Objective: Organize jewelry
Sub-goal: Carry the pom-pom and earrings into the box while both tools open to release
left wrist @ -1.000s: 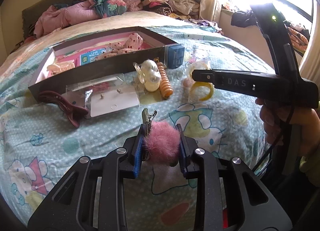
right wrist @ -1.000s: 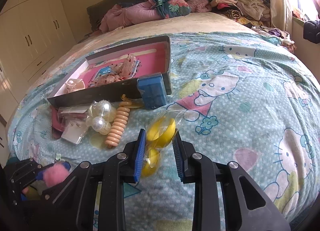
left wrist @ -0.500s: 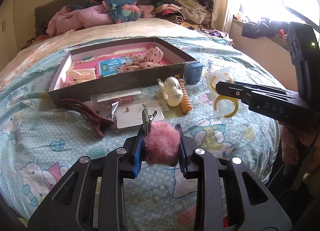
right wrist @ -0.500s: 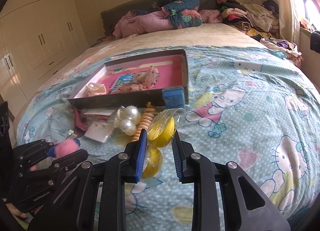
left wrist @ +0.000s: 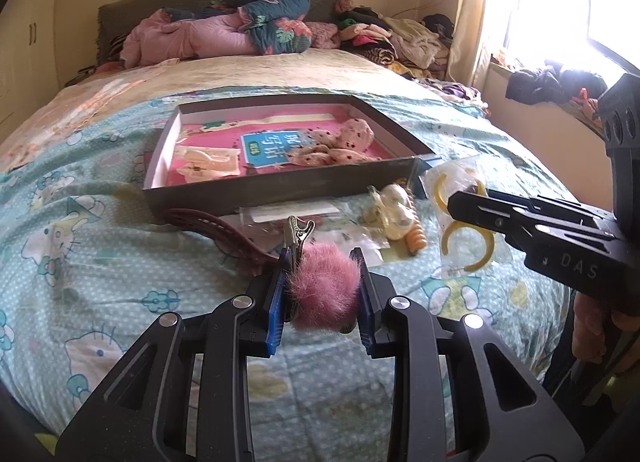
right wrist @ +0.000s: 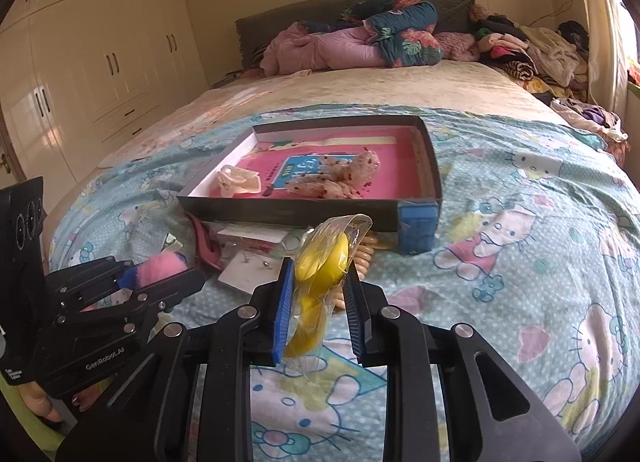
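Carry step: left gripper (left wrist: 322, 288) clamps pink pompom clip (left wrist: 324, 292), right gripper (right wrist: 316, 304) clamps bagged yellow rings (right wrist: 320, 262); next, drop both into box (right wrist: 304, 212) at 12 o'clock.

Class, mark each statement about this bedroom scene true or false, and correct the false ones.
1. The left tongs grip a pink pom-pom clip. True.
2. The right tongs are empty. False: they grip a clear packet of yellow rings.
3. The blue box lies inside the tray. False: it stands on the bedspread against the tray's outer corner.
4. A dark red hair claw lies on the bedspread in front of the tray. True.
5. The tray's floor is green. False: it is pink.
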The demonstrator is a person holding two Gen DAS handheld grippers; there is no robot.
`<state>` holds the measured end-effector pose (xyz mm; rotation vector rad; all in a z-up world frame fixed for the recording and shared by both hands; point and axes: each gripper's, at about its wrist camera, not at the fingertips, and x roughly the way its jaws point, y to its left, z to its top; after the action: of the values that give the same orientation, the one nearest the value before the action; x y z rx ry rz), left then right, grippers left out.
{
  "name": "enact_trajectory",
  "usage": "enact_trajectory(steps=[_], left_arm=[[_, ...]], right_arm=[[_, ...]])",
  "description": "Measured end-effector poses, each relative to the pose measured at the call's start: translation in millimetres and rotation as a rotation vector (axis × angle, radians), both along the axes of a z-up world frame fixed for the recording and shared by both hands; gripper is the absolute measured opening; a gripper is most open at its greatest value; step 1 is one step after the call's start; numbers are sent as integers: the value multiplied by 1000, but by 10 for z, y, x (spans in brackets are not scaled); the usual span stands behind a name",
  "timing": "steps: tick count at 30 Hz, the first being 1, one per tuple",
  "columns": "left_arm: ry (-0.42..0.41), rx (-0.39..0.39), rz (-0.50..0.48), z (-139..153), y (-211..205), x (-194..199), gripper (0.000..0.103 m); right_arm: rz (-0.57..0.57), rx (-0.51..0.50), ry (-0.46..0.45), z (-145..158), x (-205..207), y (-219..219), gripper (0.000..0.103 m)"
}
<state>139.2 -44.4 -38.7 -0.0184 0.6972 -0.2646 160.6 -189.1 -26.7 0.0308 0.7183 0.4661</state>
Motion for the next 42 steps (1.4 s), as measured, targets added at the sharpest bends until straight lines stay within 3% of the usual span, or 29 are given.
enact_trajectory(steps=[20, 42], left_arm=[[-27, -30, 107, 111, 391, 373, 21], [-32, -22, 99, 233, 259, 1077, 22]], right_arm=[[17, 11, -23, 133, 381, 241, 23], [-78, -12, -81, 299, 1114, 27, 23]])
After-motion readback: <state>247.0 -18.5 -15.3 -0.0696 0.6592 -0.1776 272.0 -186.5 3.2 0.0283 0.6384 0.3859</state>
